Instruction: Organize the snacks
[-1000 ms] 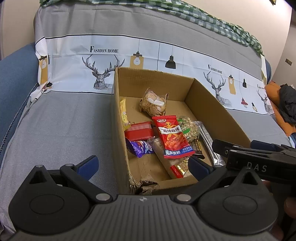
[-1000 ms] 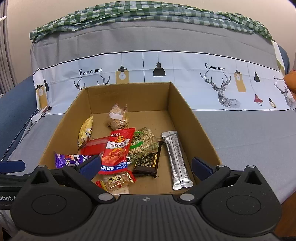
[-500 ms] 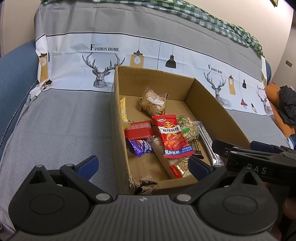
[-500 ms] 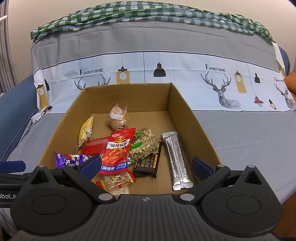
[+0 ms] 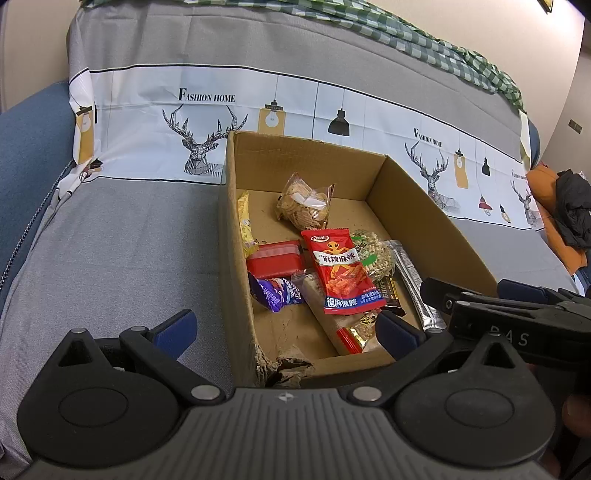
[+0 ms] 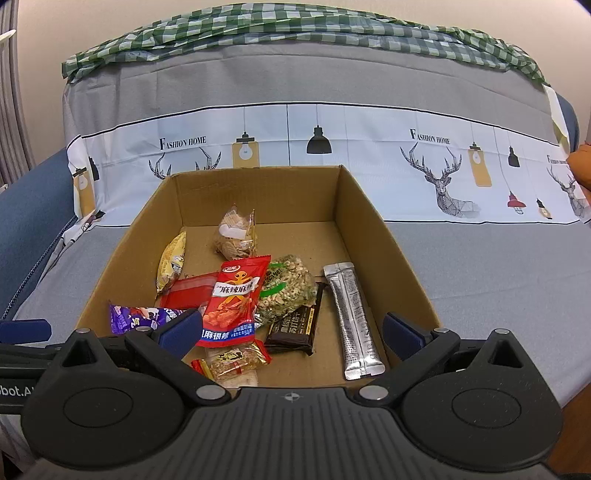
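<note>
Grey sofa cover [image 6: 480, 266] with deer and lamp prints takes up most of both views, and a green checked cloth [image 6: 295, 26] is draped along the top of the backrest. Sitting on the seat is an open cardboard box [image 6: 373, 229], with its near left corner torn up pretty badly in the left wrist view.

Both grippers hover at the near edge of the box. The left gripper [image 5: 284, 326] is spread wide and holds nothing, one finger out over the sofa and the other over the box. The right gripper [image 6: 291, 326] is also wide open and empty, with both fingers over the near part of the box.

All the snacks are inside the box, mostly piled toward the left and middle. The red chili pack [image 6: 232, 302] lies on top of the heap, overlapping a green-labelled bag of puffed grain [image 6: 288, 288]. A silver stick pack [image 6: 352, 321] lies on its own toward the right wall. A clear cracker bag [image 6: 236, 234] sits further back. A flat red pack [image 6: 188, 291] is partly under the chili pack, a dark chocolate bar [image 6: 293, 328] is just beside the grain bag, a yellow pack [image 6: 171, 258] leans on the left wall, a purple wrapper [image 6: 136, 319] sits near the left front, and a small nut bar [image 6: 236, 360] is closest to the front.
</note>
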The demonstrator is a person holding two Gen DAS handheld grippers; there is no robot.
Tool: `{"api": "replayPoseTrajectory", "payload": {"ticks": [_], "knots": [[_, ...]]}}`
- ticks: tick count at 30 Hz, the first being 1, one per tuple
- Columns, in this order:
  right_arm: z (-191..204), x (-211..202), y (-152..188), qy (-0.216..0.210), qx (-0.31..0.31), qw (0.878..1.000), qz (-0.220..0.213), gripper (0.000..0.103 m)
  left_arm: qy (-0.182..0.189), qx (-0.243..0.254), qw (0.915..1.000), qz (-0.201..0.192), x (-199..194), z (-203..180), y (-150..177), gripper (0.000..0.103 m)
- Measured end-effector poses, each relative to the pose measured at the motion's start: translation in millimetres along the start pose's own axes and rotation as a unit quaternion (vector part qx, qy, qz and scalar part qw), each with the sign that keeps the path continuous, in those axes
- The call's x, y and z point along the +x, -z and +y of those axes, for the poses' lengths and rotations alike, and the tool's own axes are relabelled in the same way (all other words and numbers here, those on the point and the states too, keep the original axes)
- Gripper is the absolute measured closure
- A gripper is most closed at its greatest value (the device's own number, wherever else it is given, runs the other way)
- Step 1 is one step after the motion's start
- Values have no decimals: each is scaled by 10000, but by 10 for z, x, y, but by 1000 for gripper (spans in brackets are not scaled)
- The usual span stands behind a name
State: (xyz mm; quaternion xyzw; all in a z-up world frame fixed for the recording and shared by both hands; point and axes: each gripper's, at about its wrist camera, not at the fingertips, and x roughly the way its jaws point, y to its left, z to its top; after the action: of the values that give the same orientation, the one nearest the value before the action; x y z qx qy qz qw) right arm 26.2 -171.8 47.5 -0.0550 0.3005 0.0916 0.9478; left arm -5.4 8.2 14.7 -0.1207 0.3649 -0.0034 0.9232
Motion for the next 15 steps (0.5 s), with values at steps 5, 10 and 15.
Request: {"api": "replayPoseTrajectory", "payload": {"ticks": [5, 10, 15], "knots": [[-9, 4, 0, -8, 12, 10000, 5, 1, 5, 6, 10000, -8, 0, -3, 1, 0], [-14, 5, 1, -13, 9, 10000, 5, 1, 7, 8, 10000, -12, -2, -12, 7, 0], [-10, 9, 1, -11, 1, 10000, 13, 1, 12, 3, 10000, -14, -14, -15, 5, 0]]}}
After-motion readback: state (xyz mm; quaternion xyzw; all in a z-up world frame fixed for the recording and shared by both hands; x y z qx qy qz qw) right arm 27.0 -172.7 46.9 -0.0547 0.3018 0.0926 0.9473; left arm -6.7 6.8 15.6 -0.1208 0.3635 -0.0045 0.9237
